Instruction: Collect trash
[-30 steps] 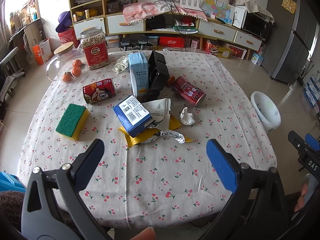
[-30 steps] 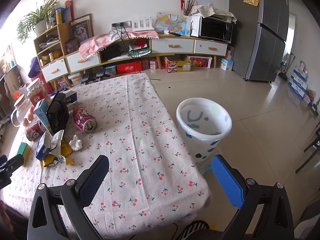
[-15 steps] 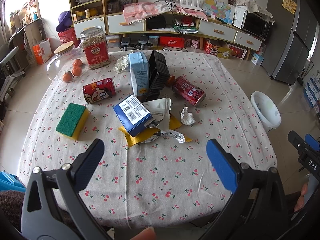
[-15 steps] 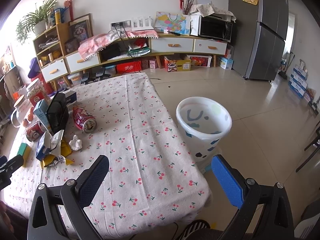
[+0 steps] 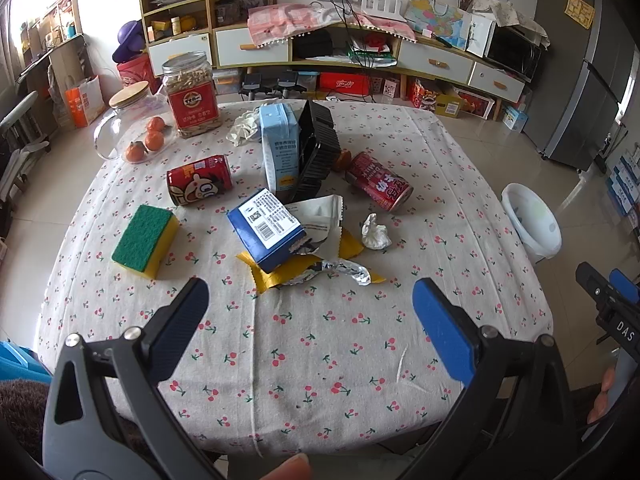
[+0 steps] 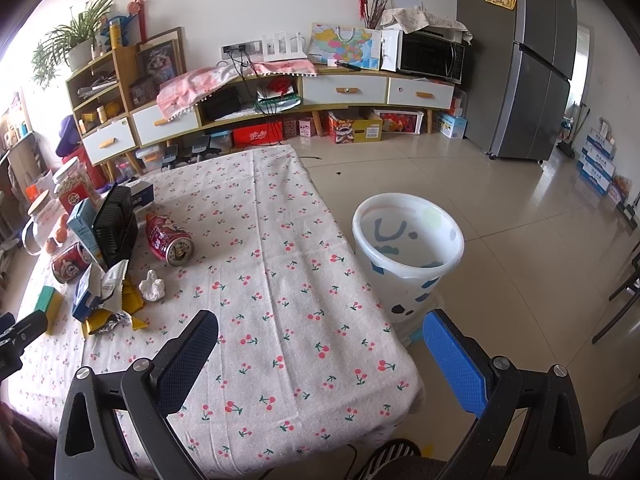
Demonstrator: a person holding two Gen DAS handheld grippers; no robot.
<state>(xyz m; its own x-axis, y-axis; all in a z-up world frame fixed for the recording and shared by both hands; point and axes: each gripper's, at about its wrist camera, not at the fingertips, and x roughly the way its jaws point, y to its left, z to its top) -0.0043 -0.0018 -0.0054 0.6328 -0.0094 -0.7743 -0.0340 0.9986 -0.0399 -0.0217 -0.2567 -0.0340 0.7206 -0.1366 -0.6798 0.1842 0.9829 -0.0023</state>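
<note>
Trash lies mid-table: a blue box (image 5: 266, 227) on a yellow and foil wrapper (image 5: 316, 268), a crumpled white tissue (image 5: 375, 234), two red cans (image 5: 199, 180) (image 5: 378, 187), a light-blue carton (image 5: 279, 148) and a black tray (image 5: 318, 146). The white bin (image 6: 408, 256) stands on the floor right of the table. My left gripper (image 5: 310, 316) is open and empty near the table's front edge. My right gripper (image 6: 320, 352) is open and empty over the front right corner; the tissue (image 6: 152, 286) and can (image 6: 170, 237) lie to its left.
A green and yellow sponge (image 5: 146, 241) lies front left. A nut jar (image 5: 191, 94), a glass jar (image 5: 120, 120) and oranges (image 5: 146, 142) stand at the back left. The cherry tablecloth (image 5: 320, 352) hangs over the table edges. Shelves and a fridge (image 6: 536, 64) line the far walls.
</note>
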